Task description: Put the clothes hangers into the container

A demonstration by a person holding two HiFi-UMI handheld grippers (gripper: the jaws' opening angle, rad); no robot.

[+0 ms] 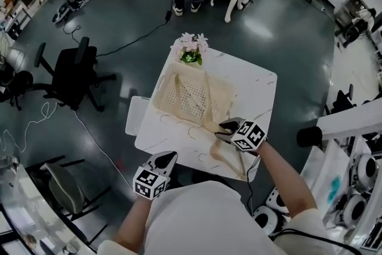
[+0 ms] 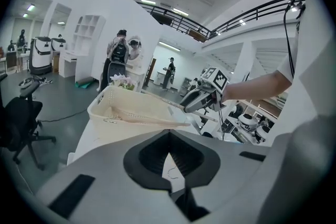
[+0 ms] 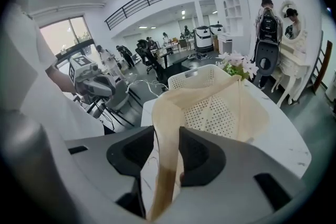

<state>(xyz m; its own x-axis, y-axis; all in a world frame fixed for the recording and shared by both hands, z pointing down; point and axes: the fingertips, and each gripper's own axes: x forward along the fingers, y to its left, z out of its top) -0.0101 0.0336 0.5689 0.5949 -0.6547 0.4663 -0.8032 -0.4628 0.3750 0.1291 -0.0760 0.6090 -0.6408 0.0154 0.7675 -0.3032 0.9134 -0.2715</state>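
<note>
Pinching one end of a hanger (image 3: 163, 128), the right gripper (image 1: 227, 127) holds it tilted over the basket (image 1: 166, 88) rim. The left gripper (image 1: 168, 158), pressed together and empty, hangs clear

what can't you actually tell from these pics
- How many hangers the right gripper grips: in the right gripper view its jaws cover the lower part of the hanger, and the head view is too small.
- What lies in the basket: the hanger crosses it in the head view, and the left gripper view sees it side-on.
- Thin curls on the table: hooks or veining, too small in the head view.
</note>
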